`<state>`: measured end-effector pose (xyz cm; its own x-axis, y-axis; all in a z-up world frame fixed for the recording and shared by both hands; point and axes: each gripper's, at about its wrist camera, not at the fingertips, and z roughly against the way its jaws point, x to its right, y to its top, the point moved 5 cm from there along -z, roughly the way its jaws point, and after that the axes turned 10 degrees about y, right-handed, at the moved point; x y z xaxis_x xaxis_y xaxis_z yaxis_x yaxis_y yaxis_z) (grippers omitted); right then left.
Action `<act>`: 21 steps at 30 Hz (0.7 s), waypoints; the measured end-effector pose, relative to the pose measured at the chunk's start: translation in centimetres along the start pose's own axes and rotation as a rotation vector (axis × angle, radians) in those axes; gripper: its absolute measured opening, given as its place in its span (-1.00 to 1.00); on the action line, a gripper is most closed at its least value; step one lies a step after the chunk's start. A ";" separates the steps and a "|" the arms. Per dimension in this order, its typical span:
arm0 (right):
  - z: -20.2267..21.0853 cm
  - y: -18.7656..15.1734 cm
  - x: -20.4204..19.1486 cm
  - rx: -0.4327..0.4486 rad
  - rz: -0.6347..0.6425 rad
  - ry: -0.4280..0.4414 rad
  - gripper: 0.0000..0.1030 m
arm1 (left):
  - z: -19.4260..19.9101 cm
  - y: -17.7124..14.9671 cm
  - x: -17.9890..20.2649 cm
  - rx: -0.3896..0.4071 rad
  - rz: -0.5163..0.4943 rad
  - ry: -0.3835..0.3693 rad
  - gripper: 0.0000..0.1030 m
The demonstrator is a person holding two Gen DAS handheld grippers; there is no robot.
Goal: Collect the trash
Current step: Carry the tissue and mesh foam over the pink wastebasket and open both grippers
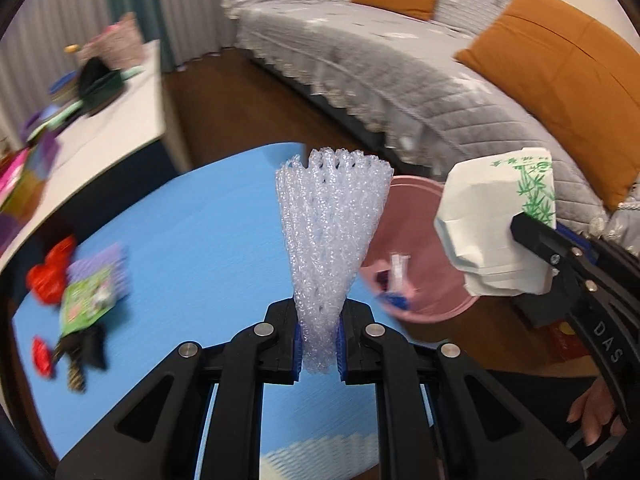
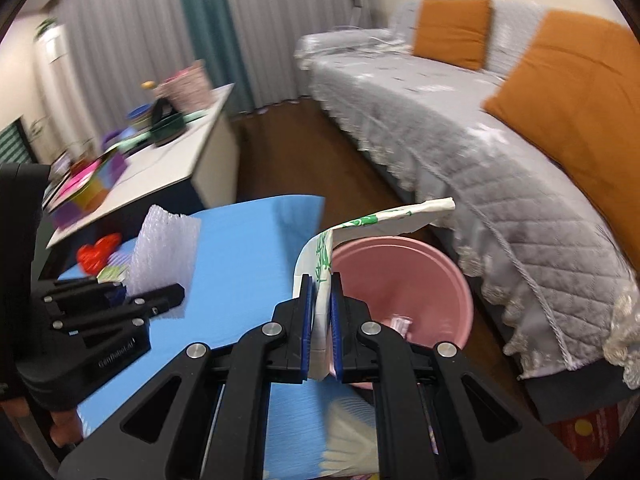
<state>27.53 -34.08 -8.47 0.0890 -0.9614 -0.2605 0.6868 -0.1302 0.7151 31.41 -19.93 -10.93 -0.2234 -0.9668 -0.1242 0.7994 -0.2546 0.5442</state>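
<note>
A white foam net (image 1: 330, 236) is pinched between the left gripper (image 1: 320, 344) jaws, a flattened paper cup (image 2: 324, 280) between the right gripper (image 2: 322, 332) jaws, with the pink bin (image 2: 432, 276) just beyond them.

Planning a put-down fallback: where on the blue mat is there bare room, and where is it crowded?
Bare: the blue mat between the white foam net sleeve and the red heart-shaped wrappers. Crowded: the mat's left edge, with the wrappers and a green-printed packet, and its right edge by the pink plastic bin.
</note>
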 end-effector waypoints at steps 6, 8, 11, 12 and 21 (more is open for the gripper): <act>-1.4 0.4 5.2 -0.036 -0.084 -0.123 -0.82 | -2.5 2.8 5.2 -0.004 -0.070 -0.069 -0.76; -2.0 0.4 6.2 -0.054 -0.112 -0.139 -0.82 | -3.6 3.4 6.8 -0.012 -0.090 -0.102 -0.76; -2.8 -0.1 7.7 -0.079 -0.145 -0.160 -0.82 | -5.2 3.9 8.6 -0.030 -0.120 -0.140 -0.76; -3.2 -0.2 8.2 -0.088 -0.156 -0.167 -0.82 | -5.7 4.0 9.0 -0.038 -0.130 -0.146 -0.76; -6.3 -0.8 9.4 -0.156 -0.172 -0.198 -0.74 | -8.9 5.0 10.7 -0.080 -0.157 -0.156 -0.57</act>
<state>32.38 -41.47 -15.64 -0.1698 -0.9590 -0.2268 0.7837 -0.2710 0.5589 37.98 -31.79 -16.91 -0.4271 -0.9016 -0.0689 0.7882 -0.4086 0.4601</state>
